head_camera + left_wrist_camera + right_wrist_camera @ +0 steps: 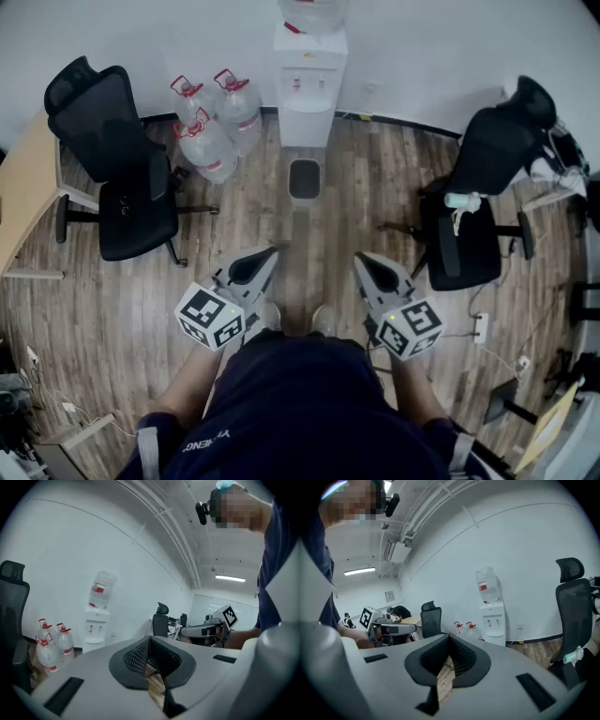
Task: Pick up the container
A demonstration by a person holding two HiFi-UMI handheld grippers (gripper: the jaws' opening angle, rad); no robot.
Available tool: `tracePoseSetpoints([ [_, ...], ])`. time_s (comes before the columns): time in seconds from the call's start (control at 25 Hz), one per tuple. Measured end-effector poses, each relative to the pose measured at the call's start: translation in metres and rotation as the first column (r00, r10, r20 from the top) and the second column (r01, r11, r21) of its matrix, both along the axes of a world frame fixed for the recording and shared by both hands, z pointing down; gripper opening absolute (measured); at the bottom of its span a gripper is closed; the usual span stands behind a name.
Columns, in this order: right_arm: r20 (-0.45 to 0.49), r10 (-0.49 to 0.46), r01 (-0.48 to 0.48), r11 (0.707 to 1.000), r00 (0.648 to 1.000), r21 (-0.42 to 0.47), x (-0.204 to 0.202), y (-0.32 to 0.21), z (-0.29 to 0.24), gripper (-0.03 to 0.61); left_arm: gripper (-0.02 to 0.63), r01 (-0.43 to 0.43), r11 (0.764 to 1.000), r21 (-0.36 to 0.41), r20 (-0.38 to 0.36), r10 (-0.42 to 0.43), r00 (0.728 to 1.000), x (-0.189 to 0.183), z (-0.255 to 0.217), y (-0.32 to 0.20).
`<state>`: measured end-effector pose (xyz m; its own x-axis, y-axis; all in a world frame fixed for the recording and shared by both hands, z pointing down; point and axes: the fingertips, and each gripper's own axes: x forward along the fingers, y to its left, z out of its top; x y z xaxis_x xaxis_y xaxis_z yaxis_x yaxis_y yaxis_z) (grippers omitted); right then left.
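I stand on a wood floor with both grippers held low in front of me. The left gripper [269,252] and the right gripper [360,259] are both shut with nothing between their jaws. A small dark bin [304,178] sits on the floor ahead, at the foot of a white water dispenser [308,88]. Three clear water jugs [210,148] with red caps stand to the dispenser's left. In the left gripper view its own jaws [150,640] meet, and the jugs [49,651] show at far left. In the right gripper view the jaws [449,638] are also together.
A black office chair [122,173] stands at the left beside a wooden desk [23,192]. Another black chair [473,192] stands at the right, with cables and a power strip [481,325] on the floor near it. My feet [298,319] are just below the grippers.
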<state>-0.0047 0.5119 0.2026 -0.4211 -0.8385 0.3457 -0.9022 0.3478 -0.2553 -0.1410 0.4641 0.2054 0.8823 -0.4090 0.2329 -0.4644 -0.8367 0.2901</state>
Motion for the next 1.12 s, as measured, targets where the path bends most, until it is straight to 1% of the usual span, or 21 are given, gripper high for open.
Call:
tracePoseSetpoints([
  [0.2,0.012,0.01,-0.01,1.0,1.0,0.008,0.004,-0.004,0.0,0.015,0.026,-0.011,1.0,0.003,0.005,0.011,1.0,0.006,0.002,-0.003],
  [0.36,0.039,0.049,-0.049,0.999,0.998,0.0,0.021,-0.007,0.001,0.015,0.026,-0.011,1.0,0.003,0.01,0.011,1.0,0.014,0.002,-0.004],
  [0.44,0.042,0.054,-0.054,0.999,0.998,-0.007,0.03,-0.006,0.003,0.015,0.026,-0.005,1.0,0.0,0.014,0.005,1.0,0.019,0.003,-0.003],
  [0.76,0.056,0.023,-0.022,0.999,0.998,-0.03,0.052,0.012,0.012,0.015,0.026,0.033,0.999,-0.023,0.023,-0.033,0.999,0.039,0.014,0.017],
  [0.96,0.061,0.013,-0.011,1.0,0.998,-0.024,0.077,0.029,0.013,0.015,0.026,0.049,0.999,-0.001,0.027,-0.049,0.998,0.06,0.011,0.036],
  [1.12,0.066,0.014,-0.013,1.0,0.998,-0.019,0.092,0.036,0.012,0.015,0.026,0.063,0.998,0.007,0.032,-0.063,0.997,0.067,0.009,0.045],
])
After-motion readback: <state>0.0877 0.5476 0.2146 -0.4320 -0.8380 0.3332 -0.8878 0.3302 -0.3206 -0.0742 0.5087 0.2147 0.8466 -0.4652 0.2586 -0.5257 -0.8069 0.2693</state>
